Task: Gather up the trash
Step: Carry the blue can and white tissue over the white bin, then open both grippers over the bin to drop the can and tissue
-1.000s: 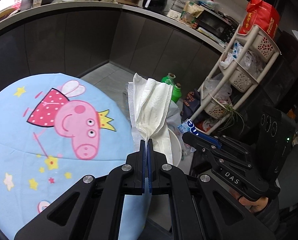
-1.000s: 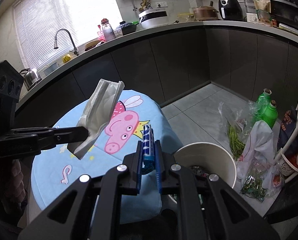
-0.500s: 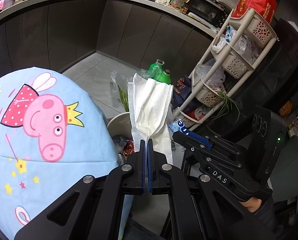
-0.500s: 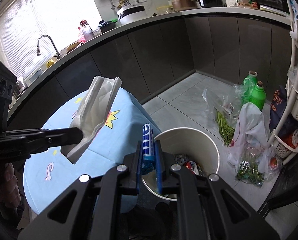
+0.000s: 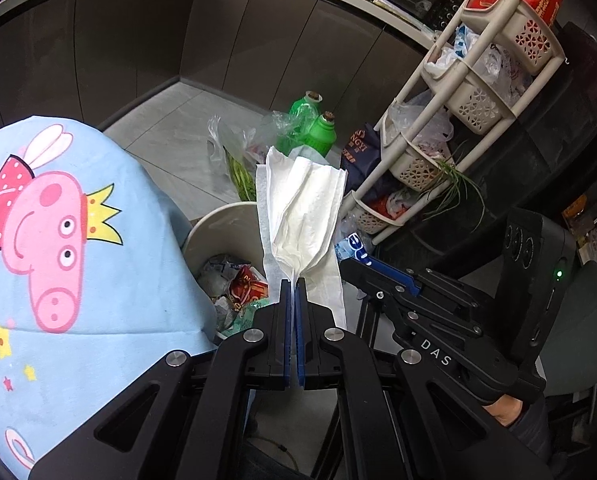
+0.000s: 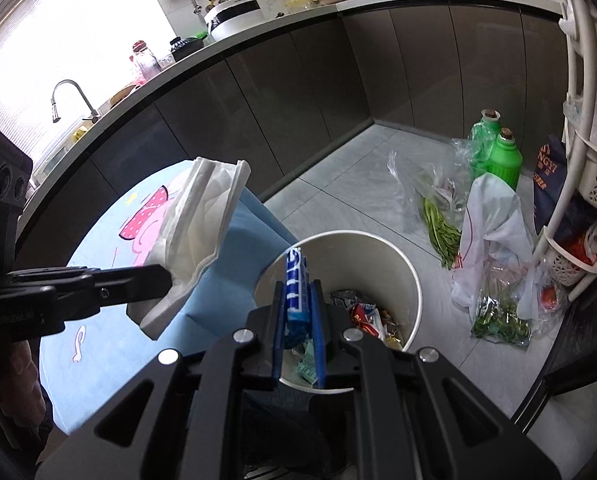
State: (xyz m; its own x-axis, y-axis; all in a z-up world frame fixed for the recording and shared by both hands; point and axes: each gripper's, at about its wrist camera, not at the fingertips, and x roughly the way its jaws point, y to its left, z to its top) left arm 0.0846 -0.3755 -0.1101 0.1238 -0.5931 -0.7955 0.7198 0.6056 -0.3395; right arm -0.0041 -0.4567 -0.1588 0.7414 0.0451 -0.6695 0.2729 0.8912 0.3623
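Grey stone-look floor tiles run up to a curved bank of dark grey cabinets under a pale counter. Next in size is the round table draped in a light blue cloth printed with a pink cartoon pig; in the right wrist view its edge falls just left of a white cylindrical waste bin standing on the floor. The bin's rim sits close against the hanging cloth, and crumpled wrappers, red, silver and green, lie in its bottom.

Beyond the bin, a white plastic three-tier basket rack stands against the far side with a red bag on its top tier. At its foot are a white plastic bag, clear bags of green vegetables and two green plastic bottles side by side on the tiles.

Over the table's near edge, the left gripper is clamped on a crumpled white paper napkin, which fans upward from the closed blue pads; seen from the right wrist camera the napkin hangs above the cloth, just left of the bin's rim. A hand shows behind that gripper at the frame's left edge.

Above the bin's near rim, the right gripper pinches a flattened blue and white wrapper upright between its pads, the wrapper's upper end sticking out past the fingertips toward the bin's opening.
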